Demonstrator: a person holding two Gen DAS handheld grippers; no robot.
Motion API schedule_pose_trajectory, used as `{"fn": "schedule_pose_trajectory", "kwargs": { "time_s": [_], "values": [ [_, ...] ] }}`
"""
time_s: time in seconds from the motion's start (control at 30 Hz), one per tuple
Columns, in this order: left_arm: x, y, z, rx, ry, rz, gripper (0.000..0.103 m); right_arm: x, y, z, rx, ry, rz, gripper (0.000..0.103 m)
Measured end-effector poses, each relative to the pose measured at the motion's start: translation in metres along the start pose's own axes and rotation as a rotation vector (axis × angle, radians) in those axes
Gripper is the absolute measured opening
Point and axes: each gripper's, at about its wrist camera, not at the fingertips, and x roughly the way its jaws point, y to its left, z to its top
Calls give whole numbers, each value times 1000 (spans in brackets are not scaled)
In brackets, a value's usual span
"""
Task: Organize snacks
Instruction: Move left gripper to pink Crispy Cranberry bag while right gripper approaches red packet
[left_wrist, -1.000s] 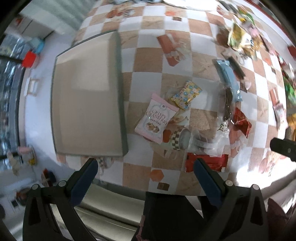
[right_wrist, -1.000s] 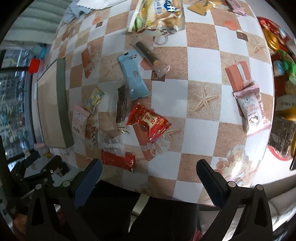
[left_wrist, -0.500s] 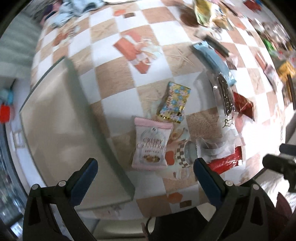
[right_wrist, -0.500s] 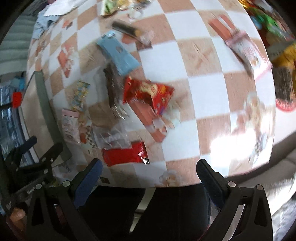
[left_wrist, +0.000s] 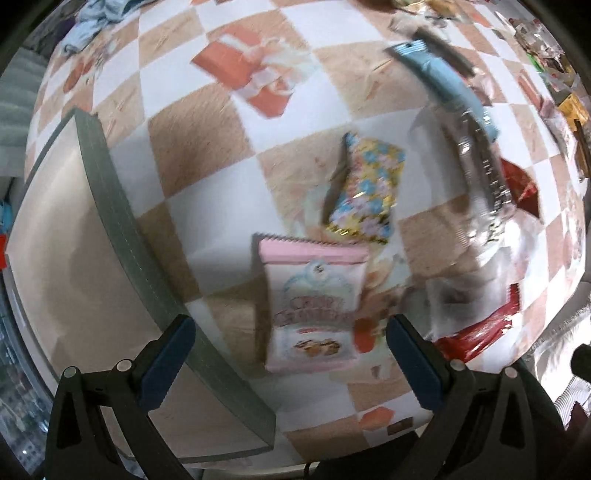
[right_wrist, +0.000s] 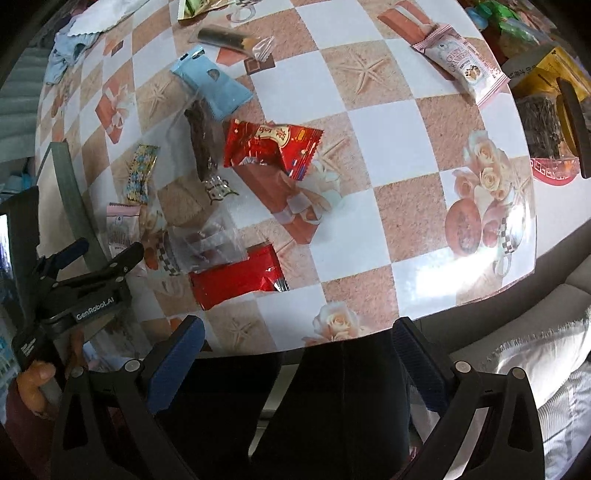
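My left gripper is open and hovers just above a pink cranberry snack pack, which lies between its fingers on the checkered table. A flowered yellow-blue pack lies just beyond it. A grey-rimmed box stands to the left. My right gripper is open and empty over the table's near edge. Ahead of it lie a red foil pack, a clear pack, a red printed pack, a dark bar and a light blue pack. The left gripper also shows in the right wrist view.
A second pink pack lies at the far right of the table. A red tray with more snacks sits at the right edge. A cushion lies below the table at right. The person's dark legs are under the near edge.
My left gripper has come down and forward over the pink pack, which now fills the space between its fingers. My right gripper has drawn back toward the near table edge.
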Motion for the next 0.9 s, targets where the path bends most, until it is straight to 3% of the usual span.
{"fn": "schedule_pose_trajectory", "kwargs": {
  "time_s": [0.17, 0.23, 0.5, 0.57, 0.8, 0.9],
  "values": [
    [23, 32, -5, -11, 37, 49, 103, 17, 10, -3, -12, 35, 15, 102],
    [24, 41, -8, -14, 27, 32, 103, 23, 14, -4, -25, 49, 14, 102],
    [23, 35, 1, -14, -21, 5, 103, 34, 24, 5, -66, 27, -56, 102],
    [29, 36, 9, -10, -19, 25, 103, 33, 23, 14, -92, 16, -97, 102],
    [36, -38, 14, 35, -48, 86, 103, 40, 35, 44, -312, -52, -328, 102],
    [35, -36, 11, 41, -49, 93, 103, 44, 41, 52, -421, -80, -383, 102]
  ]
}}
